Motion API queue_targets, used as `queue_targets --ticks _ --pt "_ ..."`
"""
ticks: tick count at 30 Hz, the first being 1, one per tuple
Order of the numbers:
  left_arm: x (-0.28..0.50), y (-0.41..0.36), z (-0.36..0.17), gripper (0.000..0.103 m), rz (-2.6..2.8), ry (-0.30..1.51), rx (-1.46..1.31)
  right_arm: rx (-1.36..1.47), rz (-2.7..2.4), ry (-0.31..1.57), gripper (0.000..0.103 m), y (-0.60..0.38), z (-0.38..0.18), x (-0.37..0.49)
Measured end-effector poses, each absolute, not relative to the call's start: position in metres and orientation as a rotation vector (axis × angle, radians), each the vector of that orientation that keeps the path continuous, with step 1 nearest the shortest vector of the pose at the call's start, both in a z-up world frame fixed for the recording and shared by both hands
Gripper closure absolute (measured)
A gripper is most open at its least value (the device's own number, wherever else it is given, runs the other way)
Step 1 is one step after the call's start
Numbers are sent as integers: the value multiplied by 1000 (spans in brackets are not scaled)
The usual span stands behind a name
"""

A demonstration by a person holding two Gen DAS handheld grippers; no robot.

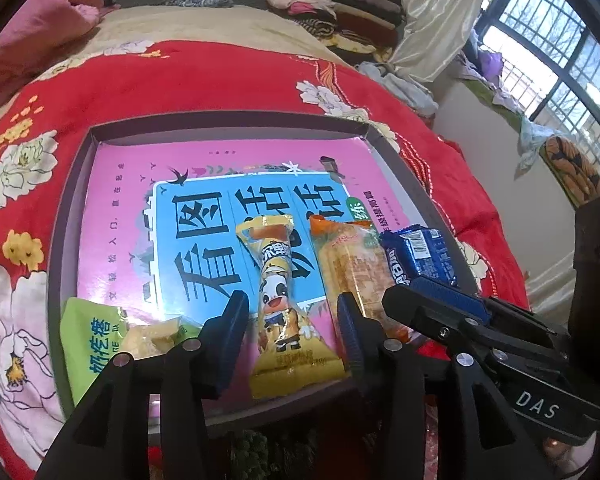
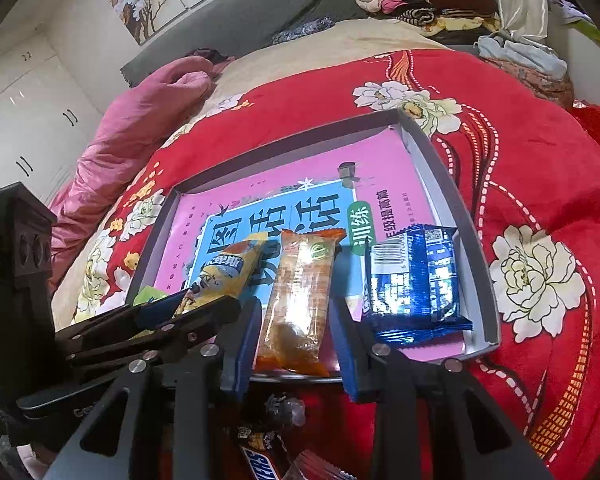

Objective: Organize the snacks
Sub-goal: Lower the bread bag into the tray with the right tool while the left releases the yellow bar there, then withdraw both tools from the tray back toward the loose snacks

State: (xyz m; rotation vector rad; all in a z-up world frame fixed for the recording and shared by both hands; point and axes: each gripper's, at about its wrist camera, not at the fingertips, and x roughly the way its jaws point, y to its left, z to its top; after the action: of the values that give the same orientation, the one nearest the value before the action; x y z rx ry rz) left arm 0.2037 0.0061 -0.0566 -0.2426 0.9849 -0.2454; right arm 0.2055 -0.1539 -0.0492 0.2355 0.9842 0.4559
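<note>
A shallow grey tray [image 1: 228, 120] [image 2: 440, 168] lined with a pink book [image 1: 120, 200] lies on the bed. Four snacks sit along its near side: a green packet [image 1: 88, 336], a yellow cow-print packet [image 1: 284, 304] [image 2: 228, 268], an orange packet [image 1: 352, 268] [image 2: 300, 296] and a blue packet [image 1: 420, 256] [image 2: 416, 280]. My left gripper [image 1: 291, 300] is open astride the yellow packet, with a gap at each pad. My right gripper [image 2: 294, 304] straddles the orange packet, which rests on the tray; a thin gap shows at its right pad. The two grippers are side by side.
A red floral blanket [image 1: 220, 72] covers the bed around the tray. A Snickers bar [image 2: 260, 460] and other wrapped sweets [image 2: 284, 408] lie on it in front of the tray. Folded clothes [image 1: 332, 0] are piled at the back, a pink quilt [image 2: 148, 112] far left.
</note>
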Motion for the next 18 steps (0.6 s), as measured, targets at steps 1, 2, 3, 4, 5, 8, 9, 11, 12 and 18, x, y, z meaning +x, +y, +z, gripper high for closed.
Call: queue_targets --ticks 1,2,3,4,5,8,9,11,12,18 --pt "203 7 -55 53 -245 987 -243 239 454 980 64 -155 -48 205" --pt "203 7 -55 51 -245 988 -243 241 455 979 64 -156 -48 205" --pt "203 8 -54 50 -245 988 -244 241 454 977 63 -156 -47 205" --pt "203 9 -54 49 -243 987 -248 240 453 975 62 -156 -46 205" --pt "203 10 -53 48 -243 988 -249 240 454 971 62 -156 -45 204" --pt "202 11 -51 46 -242 985 -247 236 452 961 62 -157 -42 203" --pt "201 11 -51 45 -241 983 -242 234 450 956 62 -157 -40 203" --pt "200 10 -49 42 -232 981 -226 234 449 950 60 -158 -39 202" --pt "199 10 -47 40 -224 978 -214 236 448 949 59 -158 -38 202" --pt "198 17 -43 32 -211 972 -221 249 437 939 55 -162 -35 200"
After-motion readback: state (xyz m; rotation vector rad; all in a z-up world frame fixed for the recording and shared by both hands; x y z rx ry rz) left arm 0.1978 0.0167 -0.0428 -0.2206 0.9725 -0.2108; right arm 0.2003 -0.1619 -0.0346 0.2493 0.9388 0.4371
